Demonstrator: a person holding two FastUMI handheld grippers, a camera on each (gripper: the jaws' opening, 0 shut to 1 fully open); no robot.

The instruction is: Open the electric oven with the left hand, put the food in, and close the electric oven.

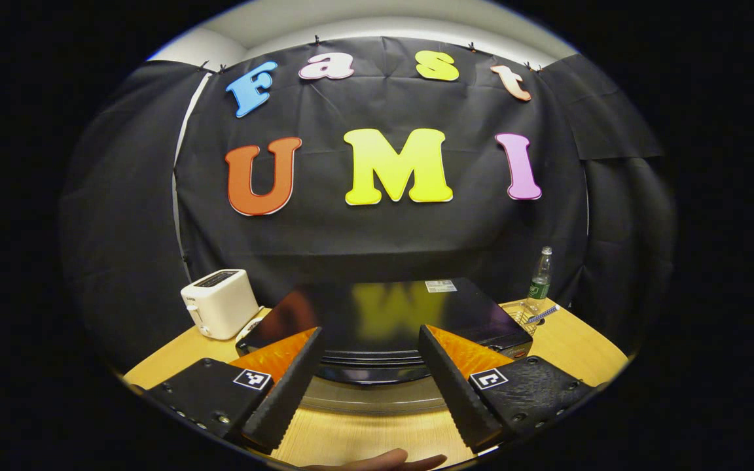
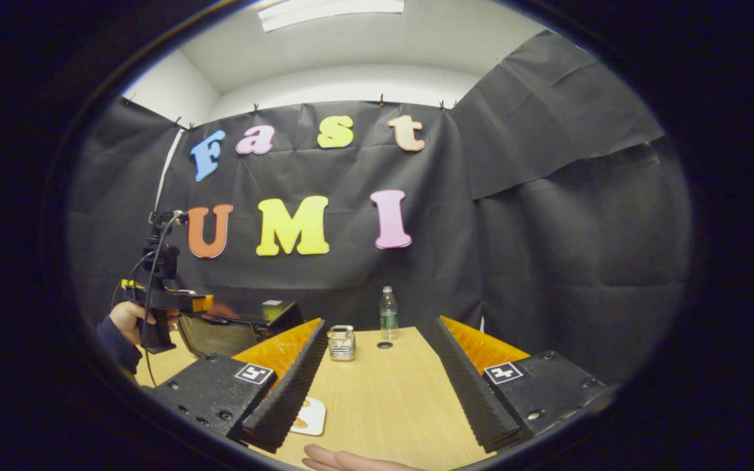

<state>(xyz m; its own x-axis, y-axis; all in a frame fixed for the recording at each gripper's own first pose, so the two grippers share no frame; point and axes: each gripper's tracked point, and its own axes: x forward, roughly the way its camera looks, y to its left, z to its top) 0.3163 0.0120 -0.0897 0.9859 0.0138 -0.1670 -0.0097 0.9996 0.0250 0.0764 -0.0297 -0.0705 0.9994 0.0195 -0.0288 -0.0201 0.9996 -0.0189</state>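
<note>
The black electric oven [image 1: 383, 307] stands right in front of my left gripper [image 1: 369, 330], its glossy top just past the fingertips and its door looking shut. That gripper is open and holds nothing; its fingers straddle the oven's front upper edge. In the right gripper view a hand holds the left gripper [image 2: 197, 303] at the oven [image 2: 246, 324] on the far left. My right gripper [image 2: 377, 324] hangs open over the wooden table [image 2: 390, 392]. A small white plate [image 2: 309, 417] with orange-brown food lies near its left finger, partly hidden by it.
A white toaster [image 1: 220, 303] stands left of the oven. A clear bottle [image 2: 388, 314], a small metal basket [image 2: 341, 343] and a small dark disc [image 2: 384, 345] sit at the table's back. Fingers [image 2: 351, 458] show at each view's bottom edge.
</note>
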